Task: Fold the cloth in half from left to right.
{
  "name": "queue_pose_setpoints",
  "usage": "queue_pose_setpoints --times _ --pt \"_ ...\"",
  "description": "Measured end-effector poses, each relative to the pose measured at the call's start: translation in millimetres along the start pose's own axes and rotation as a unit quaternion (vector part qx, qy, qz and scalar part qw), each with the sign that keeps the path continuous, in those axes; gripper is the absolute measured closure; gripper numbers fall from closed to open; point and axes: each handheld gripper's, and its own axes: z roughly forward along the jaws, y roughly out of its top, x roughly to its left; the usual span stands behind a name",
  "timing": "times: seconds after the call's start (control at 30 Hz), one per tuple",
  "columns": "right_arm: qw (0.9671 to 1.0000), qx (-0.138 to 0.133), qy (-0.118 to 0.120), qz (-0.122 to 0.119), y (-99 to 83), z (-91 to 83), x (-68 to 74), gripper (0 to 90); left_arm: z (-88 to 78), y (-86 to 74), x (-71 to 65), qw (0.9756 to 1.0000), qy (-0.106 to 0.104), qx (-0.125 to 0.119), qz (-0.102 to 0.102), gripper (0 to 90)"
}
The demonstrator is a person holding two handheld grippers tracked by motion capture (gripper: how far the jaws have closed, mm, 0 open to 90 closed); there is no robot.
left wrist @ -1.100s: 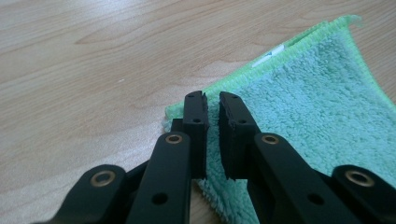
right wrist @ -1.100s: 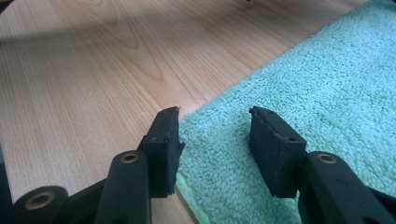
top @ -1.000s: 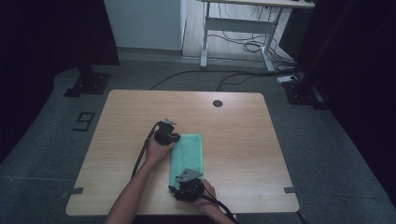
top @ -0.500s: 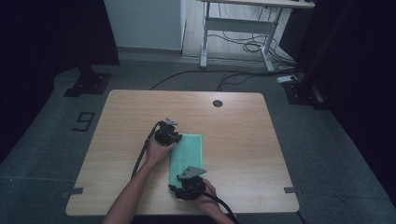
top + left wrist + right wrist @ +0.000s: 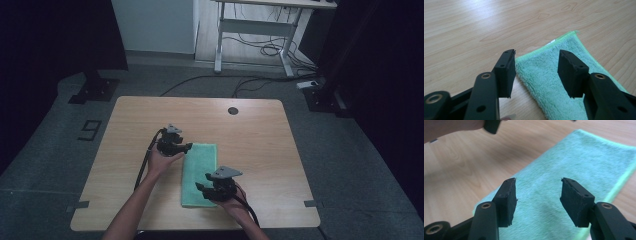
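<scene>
Nearest the person, the right gripper (image 5: 209, 191) is held over the near end of the green towel (image 5: 200, 172), its jaws having just been opening, spread apart with nothing between them, apparently because the cloth has been let go. The towel is laid flat in a narrow folded strip on the wooden table (image 5: 260, 135), near its middle. Farther off, the left gripper (image 5: 186, 148) is poised at the towel's far left corner, jaws likewise just opened and empty, seemingly released after the fold.
</scene>
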Motion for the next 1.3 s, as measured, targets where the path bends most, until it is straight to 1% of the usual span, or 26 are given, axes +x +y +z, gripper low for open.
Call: queue_pose_setpoints --times 0.07,0.1,0.13,0.2,0.23,0.27,0.33,0.4,0.5,0.53,0.57,0.6,0.63,0.67,0.73,0.77,0.8,0.87,0.97,1.0,1.1,1.2,1.3 --pt "1.0 -0.003 -0.003 0.004 2.0 -0.2 -5.0 45.7 -4.5 -3.2 1.8 1.0 -0.002 -0.003 -0.004 47.0" --pt "1.0 -0.003 -0.003 0.004 2.0 -0.2 -5.0 45.7 -4.5 -3.2 1.8 1.0 -0.002 -0.003 -0.004 46.3" --pt "0.9999 -0.006 -0.005 0.009 4.2 0.1 -10.1 45.6 -7.6 -5.1 3.8 1.0 0.001 -0.004 -0.004 45.8" --pt "0.9999 -0.007 -0.008 0.011 6.4 0.3 -14.9 45.5 -11.3 -7.2 5.8 0.9999 0.004 -0.008 -0.007 45.5" --pt "0.9999 -0.007 -0.008 0.011 6.4 0.3 -14.9 45.5 -11.3 -7.2 5.8 0.9999 0.004 -0.008 -0.007 45.3" --pt "0.9998 -0.009 -0.014 0.01 8.8 0.4 -19.6 45.4 -15.2 -9.3 8.5 0.9999 0.007 -0.01 -0.01 45.2" --pt "0.9998 -0.008 -0.017 0.011 10.1 0.7 -21.8 45.4 -16.8 -10.3 9.8 0.9998 0.008 -0.011 -0.011 45.2" --pt "0.9996 -0.007 -0.025 0.01 14.0 2.6 -28.6 45.3 -21.3 -12.8 12.8 0.9998 0.012 -0.012 -0.014 45.2" --pt "0.9995 -0.006 -0.029 0.009 16.5 4.2 -32.3 45.4 -23.8 -13.9 14.6 0.9997 0.013 -0.014 -0.017 45.2" --pt "0.9994 -0.004 -0.033 0.009 18.6 6.2 -35.9 45.4 -25.8 -14.6 16.0 0.9996 0.01 -0.014 -0.02 45.2" --pt "0.9994 -0.004 -0.033 0.009 18.6 6.2 -35.9 45.4 -25.8 -14.6 16.0 0.9996 0.01 -0.014 -0.02 45.2" --pt "0.9993 -0.002 -0.037 0.01 20.6 8.5 -39.7 45.4 -26.5 -14.9 16.4 0.9996 0.011 -0.015 -0.02 45.2" --pt "0.9993 -0.002 -0.037 0.01 20.6 8.5 -39.7 45.4 -27.2 -15.1 16.9 0.9996 0.014 -0.014 -0.019 45.2" --pt "0.9991 -0.001 -0.04 0.012 22.7 10.5 -44.0 45.4 -28.3 -15.6 17.8 0.9996 0.016 -0.016 -0.02 45.3" --pt "0.9991 0.0 -0.041 0.014 23.7 11.4 -46.1 45.4 -28.7 -15.9 18.3 0.9995 0.017 -0.016 -0.021 45.3" --pt "0.9989 0.0 -0.044 0.017 26.0 12.8 -50.3 45.5 -29.2 -16.1 18.9 0.9995 0.018 -0.016 -0.021 45.4" --pt "0.9989 0.0 -0.044 0.017 26.0 12.8 -50.3 45.5 -29.7 -16.3 19.7 0.9995 0.019 -0.016 -0.02 45.4" --pt "0.9987 0.0 -0.048 0.019 29.1 14.1 -56.4 45.6 -31.0 -17.2 21.5 0.9994 0.018 -0.017 -0.023 45.5" --pt "0.9984 0.0 -0.053 0.021 31.7 14.4 -60.2 45.6 -31.9 -17.6 22.7 0.9994 0.019 -0.018 -0.024 45.5" --pt "0.9982 -0.002 -0.056 0.022 34.8 14.3 -64.0 45.6 -32.4 -18.0 23.6 0.9993 0.017 -0.019 -0.027 45.5" --pt "0.998 -0.004 -0.058 0.025 37.2 14.6 -67.8 45.7 -32.8 -18.1 24.0 0.9993 0.018 -0.018 -0.026 45.6" --pt "0.9975 -0.001 -0.065 0.027 40.9 16.8 -74.2 45.7 -32.0 -17.9 23.4 0.9994 0.02 -0.017 -0.023 45.9" --pt "0.9974 0.003 -0.068 0.025 42.6 19.0 -77.1 45.8 -30.1 -17.8 23.1 0.9994 0.021 -0.016 -0.023 46.2"
